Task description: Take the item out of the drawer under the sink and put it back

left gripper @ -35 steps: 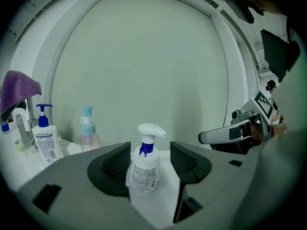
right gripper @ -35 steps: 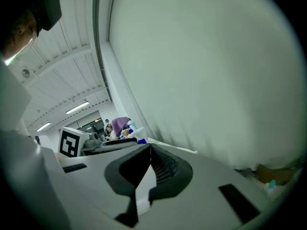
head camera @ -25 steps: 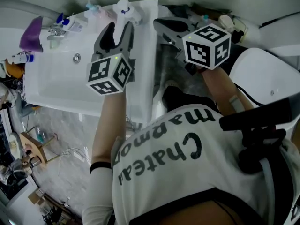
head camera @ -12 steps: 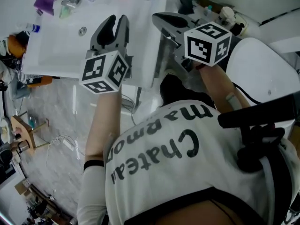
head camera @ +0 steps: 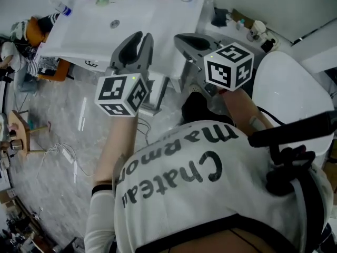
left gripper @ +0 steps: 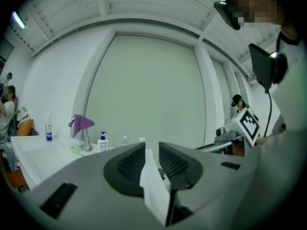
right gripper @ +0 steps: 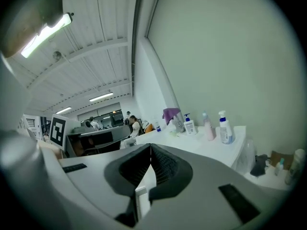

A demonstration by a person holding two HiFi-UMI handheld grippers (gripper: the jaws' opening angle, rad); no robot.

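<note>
The white sink (head camera: 105, 36) stands at the top of the head view, and a white cabinet part (head camera: 157, 91) shows below its front edge. My left gripper (head camera: 141, 36) hangs level in front of the sink. Its jaws have just been closing to a narrow gap, and nothing is between them. In the left gripper view (left gripper: 152, 145) only the white sink edge shows through the gap. My right gripper (head camera: 179, 37) is beside it at the sink's right end, shut and empty, its tips meeting (right gripper: 150, 145). No item from the drawer is in view.
A tap with a purple cloth (left gripper: 82, 123) and several bottles (right gripper: 225, 128) stand along the sink's back. A white rounded fixture (head camera: 287, 88) is on the right. At left are an orange chair (head camera: 39, 30), a wooden stool (head camera: 21, 136) and loose wires (head camera: 63, 152) on the marble floor.
Both grippers have drawn back from over the sink toward its front edge, and the sink has slid up the head view. The left jaws have narrowed.
</note>
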